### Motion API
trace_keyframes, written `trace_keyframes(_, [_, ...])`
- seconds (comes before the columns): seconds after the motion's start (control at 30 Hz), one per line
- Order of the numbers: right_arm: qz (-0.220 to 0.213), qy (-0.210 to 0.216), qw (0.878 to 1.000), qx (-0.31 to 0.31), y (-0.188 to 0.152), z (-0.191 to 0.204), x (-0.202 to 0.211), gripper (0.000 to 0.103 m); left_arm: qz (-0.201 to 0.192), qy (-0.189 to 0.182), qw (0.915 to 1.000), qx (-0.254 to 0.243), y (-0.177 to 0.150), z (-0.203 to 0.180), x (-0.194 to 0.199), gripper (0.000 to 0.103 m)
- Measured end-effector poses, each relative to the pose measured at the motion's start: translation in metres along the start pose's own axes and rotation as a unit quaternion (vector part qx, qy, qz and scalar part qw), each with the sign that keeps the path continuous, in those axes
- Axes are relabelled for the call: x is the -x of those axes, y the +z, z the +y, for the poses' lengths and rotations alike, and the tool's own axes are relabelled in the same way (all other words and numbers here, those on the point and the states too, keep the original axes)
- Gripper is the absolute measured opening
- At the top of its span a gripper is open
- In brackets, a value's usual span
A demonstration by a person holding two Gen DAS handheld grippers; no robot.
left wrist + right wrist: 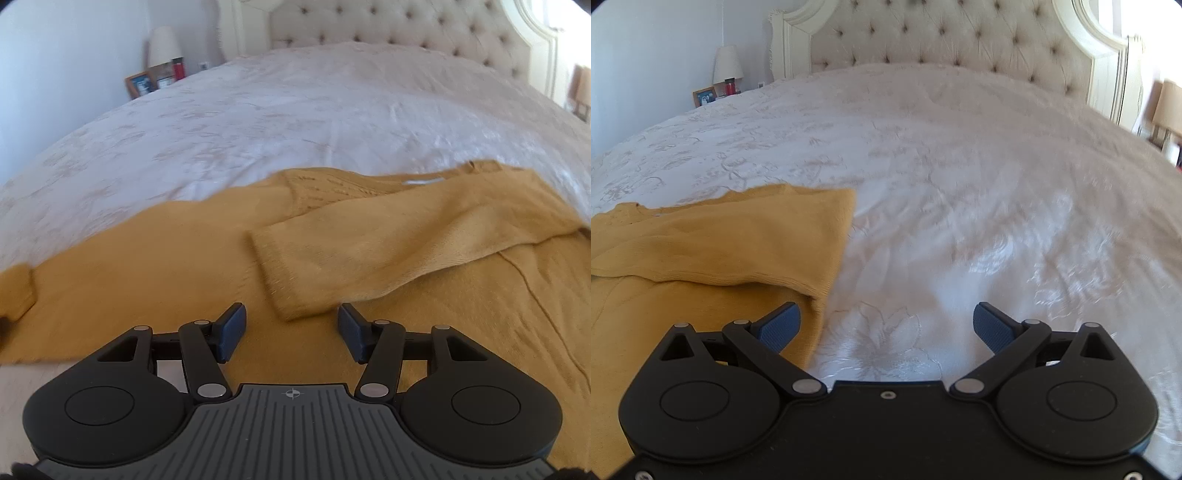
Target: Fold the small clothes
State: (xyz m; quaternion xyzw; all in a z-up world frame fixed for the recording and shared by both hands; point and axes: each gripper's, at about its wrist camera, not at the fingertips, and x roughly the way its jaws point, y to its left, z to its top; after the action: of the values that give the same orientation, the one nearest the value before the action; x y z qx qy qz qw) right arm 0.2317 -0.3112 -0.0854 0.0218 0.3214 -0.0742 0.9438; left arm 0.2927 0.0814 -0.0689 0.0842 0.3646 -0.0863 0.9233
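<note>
A mustard-yellow knit sweater (155, 266) lies flat on the white bedspread (295, 122). Its right sleeve (388, 247) is folded across the body, cuff near my left gripper. Its left sleeve stretches out to the far left, cuff (16, 291) at the frame edge. My left gripper (291, 328) is open and empty, low over the sweater's body just short of the folded cuff. In the right wrist view the sweater's folded right edge (738, 236) fills the left side. My right gripper (886, 326) is open and empty, straddling that edge and the bedspread (960, 184).
A tufted cream headboard (942, 40) stands at the far end of the bed. A nightstand at the far left holds a lamp (727, 64), a picture frame (704, 96) and a red bottle (730, 88). Another lamp (1167, 107) stands at the far right.
</note>
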Motion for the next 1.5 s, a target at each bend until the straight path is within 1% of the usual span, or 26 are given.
trace_keyframes(0.03, [-0.002, 0.001, 1.0, -0.002, 0.001, 0.003, 0.005, 0.099, -0.001, 0.0, 0.9999, 0.014, -0.003, 0.005, 0.005, 0.055])
trace_keyframes(0.1, [0.0, 0.014, 1.0, -0.01, 0.002, 0.007, 0.012, 0.099, 0.001, -0.014, 0.9989, 0.045, -0.008, 0.016, 0.014, 0.063])
trace_keyframes(0.17, [0.003, 0.029, 0.999, -0.015, 0.002, 0.016, 0.019, 0.099, 0.0, -0.033, 0.9968, 0.074, -0.014, 0.027, 0.022, 0.076])
trace_keyframes(0.2, [0.004, 0.036, 0.999, -0.014, 0.001, 0.022, 0.023, 0.1, -0.002, -0.043, 0.9955, 0.084, -0.017, 0.032, 0.026, 0.079])
trace_keyframes(0.27, [0.006, 0.051, 0.999, -0.012, -0.002, 0.036, 0.03, 0.1, -0.014, -0.053, 0.994, 0.094, -0.023, 0.042, 0.034, 0.081])
trace_keyframes(0.33, [0.012, 0.068, 0.998, -0.014, -0.006, 0.048, 0.035, 0.101, -0.026, -0.05, 0.994, 0.094, -0.026, 0.049, 0.042, 0.081])
trace_keyframes(0.4, [0.016, 0.081, 0.996, -0.021, -0.009, 0.06, 0.04, 0.101, -0.035, -0.044, 0.9946, 0.087, -0.029, 0.06, 0.048, 0.084])
trace_keyframes(0.47, [0.017, 0.096, 0.995, -0.027, -0.012, 0.071, 0.044, 0.101, -0.034, -0.033, 0.9955, 0.082, -0.029, 0.073, 0.052, 0.095])
trace_keyframes(0.67, [0.021, 0.121, 0.992, -0.031, -0.016, 0.101, 0.051, 0.101, -0.047, 0.038, 0.9965, 0.058, -0.025, 0.125, 0.058, 0.096])
trace_keyframes(0.73, [0.026, 0.128, 0.991, -0.028, -0.017, 0.109, 0.051, 0.101, -0.048, 0.063, 0.9955, 0.051, -0.021, 0.143, 0.056, 0.096])
trace_keyframes(0.8, [0.031, 0.132, 0.99, -0.024, -0.02, 0.117, 0.052, 0.101, -0.049, 0.08, 0.9946, 0.045, -0.016, 0.159, 0.051, 0.096])
trace_keyframes(0.9, [0.041, 0.136, 0.99, -0.021, -0.023, 0.125, 0.05, 0.101, -0.04, 0.112, 0.9925, 0.031, -0.013, 0.177, 0.044, 0.096])
trace_keyframes(0.97, [0.048, 0.137, 0.989, -0.021, -0.025, 0.129, 0.049, 0.101, -0.036, 0.124, 0.9914, 0.021, -0.013, 0.186, 0.038, 0.095])
trace_keyframes(1.13, [0.059, 0.137, 0.989, -0.021, -0.027, 0.136, 0.045, 0.102, -0.013, 0.148, 0.9888, 0.005, -0.019, 0.202, 0.025, 0.094])
trace_keyframes(1.2, [0.06, 0.138, 0.988, -0.021, -0.028, 0.137, 0.045, 0.102, -0.009, 0.15, 0.9886, 0.008, -0.022, 0.209, 0.021, 0.087])
trace_keyframes(1.23, [0.061, 0.138, 0.988, -0.021, -0.028, 0.137, 0.045, 0.102, -0.007, 0.153, 0.9881, 0.012, -0.024, 0.212, 0.02, 0.078])
trace_keyframes(1.27, [0.062, 0.138, 0.988, -0.021, -0.028, 0.137, 0.044, 0.102, -0.004, 0.159, 0.9871, 0.018, -0.024, 0.215, 0.018, 0.065])
trace_keyframes(1.3, [0.063, 0.139, 0.988, -0.021, -0.028, 0.137, 0.044, 0.102, -0.001, 0.163, 0.9862, 0.027, -0.024, 0.219, 0.016, 0.056])
trace_keyframes(1.33, [0.063, 0.139, 0.988, -0.021, -0.028, 0.138, 0.044, 0.102, 0.002, 0.166, 0.9854, 0.038, -0.023, 0.223, 0.015, 0.041])
trace_keyframes(1.37, [0.064, 0.139, 0.988, -0.021, -0.028, 0.138, 0.044, 0.102, 0.005, 0.164, 0.9851, 0.05, -0.022, 0.228, 0.013, 0.029])
trace_keyframes(1.4, [0.064, 0.139, 0.988, -0.021, -0.028, 0.138, 0.045, 0.102, 0.007, 0.158, 0.9856, 0.061, -0.02, 0.232, 0.012, 0.023])
trace_keyframes(1.43, [0.065, 0.14, 0.988, -0.022, -0.028, 0.138, 0.045, 0.102, 0.005, 0.15, 0.9862, 0.07, -0.019, 0.234, 0.012, 0.011])
trace_keyframes(1.47, [0.065, 0.141, 0.988, -0.023, -0.029, 0.137, 0.046, 0.102, -0.002, 0.146, 0.9862, 0.078, -0.016, 0.235, 0.015, 0.006])
trace_keyframes(1.5, [0.066, 0.142, 0.987, -0.023, -0.029, 0.137, 0.047, 0.102, -0.013, 0.143, 0.9859, 0.086, -0.013, 0.233, 0.02, 0.006])
